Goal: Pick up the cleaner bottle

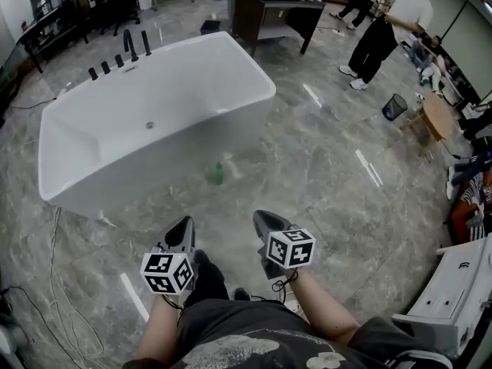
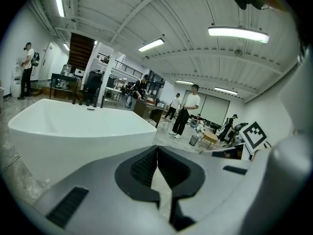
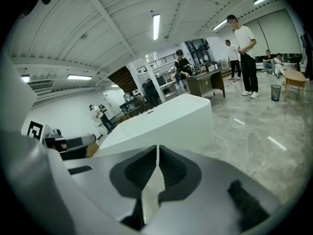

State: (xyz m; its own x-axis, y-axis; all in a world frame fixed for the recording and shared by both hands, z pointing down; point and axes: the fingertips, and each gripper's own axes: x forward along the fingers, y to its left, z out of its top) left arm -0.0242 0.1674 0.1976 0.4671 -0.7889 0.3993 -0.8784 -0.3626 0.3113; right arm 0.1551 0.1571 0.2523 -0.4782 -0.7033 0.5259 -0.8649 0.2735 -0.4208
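The head view looks steeply down from above onto the bathtub (image 1: 154, 114) and floor (image 1: 323, 167). Both gripper views sit low, facing across the room, sharing the bathtub.

The right tongs (image 3: 157, 150), closed and empty, point toward a white bathtub (image 3: 166, 121).

1. I see a white freestanding bathtub (image 1: 154, 167) on grey marble floor (image 1: 323, 175), with black taps (image 1: 131, 46) on its far rim.
2. Beyond it, a dark wooden cabinet (image 1: 265, 18).
3. At right: a standing person (image 1: 384, 29), black mesh bin (image 1: 394, 107), round wooden table (image 1: 438, 116).
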